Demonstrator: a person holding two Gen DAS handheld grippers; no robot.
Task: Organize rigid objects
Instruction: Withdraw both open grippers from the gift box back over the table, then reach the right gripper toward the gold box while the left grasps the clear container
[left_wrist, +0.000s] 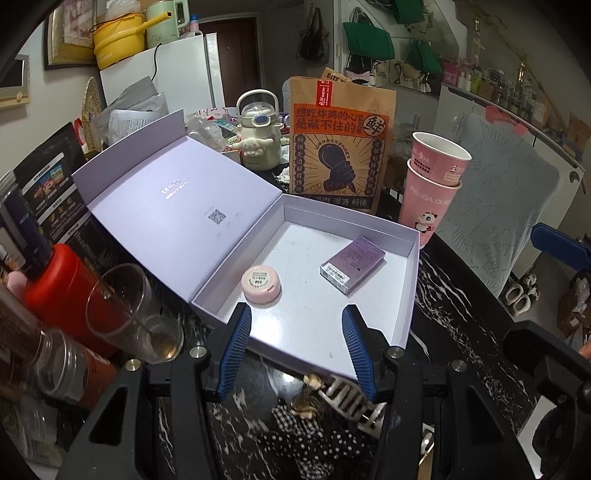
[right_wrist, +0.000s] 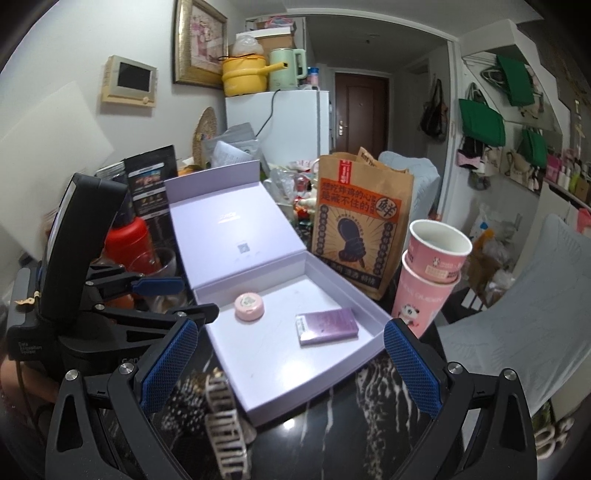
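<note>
Both wrist cameras look down close over the dark marbled surface (left_wrist: 461, 314), sharing the open lilac box (left_wrist: 410, 280) mid-frame; the right view catches the left gripper (right_wrist: 177, 295) at frame left.

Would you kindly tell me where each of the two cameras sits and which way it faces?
Left wrist view: on the left gripper, looking down over the open lilac cardboard box; its blue-padded fingers stand apart, empty, and the right gripper's blue finger shows at the right edge.
Right wrist view: on the right gripper, facing the same box from its right; own fingers apart, left gripper at left.
Shared: round pink tin, purple flat packet, stacked pink paper cups, striped hair claw.
</note>
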